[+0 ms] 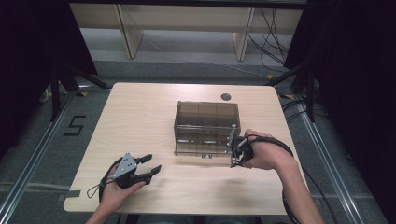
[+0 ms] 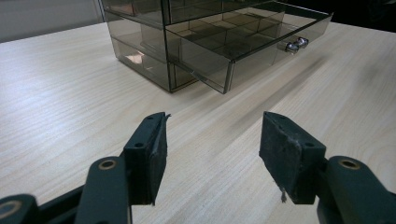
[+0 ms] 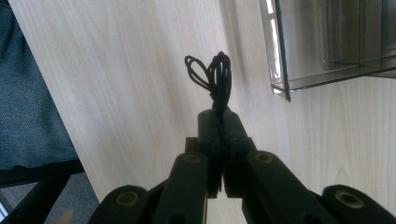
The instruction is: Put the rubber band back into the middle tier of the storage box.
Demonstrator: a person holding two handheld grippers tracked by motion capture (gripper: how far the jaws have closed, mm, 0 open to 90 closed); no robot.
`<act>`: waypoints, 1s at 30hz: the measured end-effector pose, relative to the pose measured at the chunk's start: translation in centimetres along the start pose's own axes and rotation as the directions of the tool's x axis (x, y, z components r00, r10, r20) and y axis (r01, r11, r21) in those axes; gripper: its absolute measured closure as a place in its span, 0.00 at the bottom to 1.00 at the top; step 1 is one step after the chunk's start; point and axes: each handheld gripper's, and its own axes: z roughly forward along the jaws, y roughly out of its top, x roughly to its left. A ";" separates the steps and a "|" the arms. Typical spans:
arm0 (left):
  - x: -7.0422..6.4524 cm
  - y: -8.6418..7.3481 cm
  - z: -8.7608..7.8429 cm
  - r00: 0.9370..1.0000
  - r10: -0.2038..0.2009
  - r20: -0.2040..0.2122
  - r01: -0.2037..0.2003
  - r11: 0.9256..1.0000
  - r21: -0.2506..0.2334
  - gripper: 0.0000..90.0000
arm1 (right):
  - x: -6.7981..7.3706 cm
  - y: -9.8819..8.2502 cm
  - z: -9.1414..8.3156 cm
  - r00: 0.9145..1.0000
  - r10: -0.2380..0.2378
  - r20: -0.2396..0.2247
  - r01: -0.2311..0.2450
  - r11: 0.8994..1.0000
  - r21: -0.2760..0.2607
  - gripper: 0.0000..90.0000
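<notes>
left gripper idles at seven o'clock, jaws wide, empty. right gripper at four o'clock pinches a small bundle of thin black looped cord, likely bound for the smoky transparent plastic drawer cabinet, centre table, bottom drawer pulled open.

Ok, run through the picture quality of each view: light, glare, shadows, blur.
High view: even overhead light on the table, dark surroundings, soft detail. Left hand-held gripper view: sharp wood grain, bright reflections on the smoky drawer box, its shadow streaking toward the camera. Right hand-held gripper view: black cord loops in silhouette against the washed-out tabletop, glare on the box edge.
</notes>
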 end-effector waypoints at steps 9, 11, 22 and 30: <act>0.0 0.0 0.0 1.000 0.000 0.000 0.000 1.000 0.000 0.46 | -0.5 0.3 -0.3 1.000 -0.006 0.004 0.006 1.000 -0.001 0.99; 0.0 0.0 0.0 1.000 0.000 0.000 0.000 1.000 0.000 0.46 | -0.6 0.4 -0.4 1.000 0.000 0.008 0.000 1.000 0.002 0.99; 0.1 0.0 0.1 1.000 -0.002 0.008 0.002 1.000 -0.011 0.46 | -1.0 1.1 -0.9 1.000 -0.005 0.021 0.005 1.000 -0.010 0.99; 0.0 0.0 0.0 1.000 0.000 0.002 0.000 1.000 -0.002 0.46 | -1.4 1.5 -1.2 0.999 -0.015 0.030 0.015 1.000 -0.014 0.99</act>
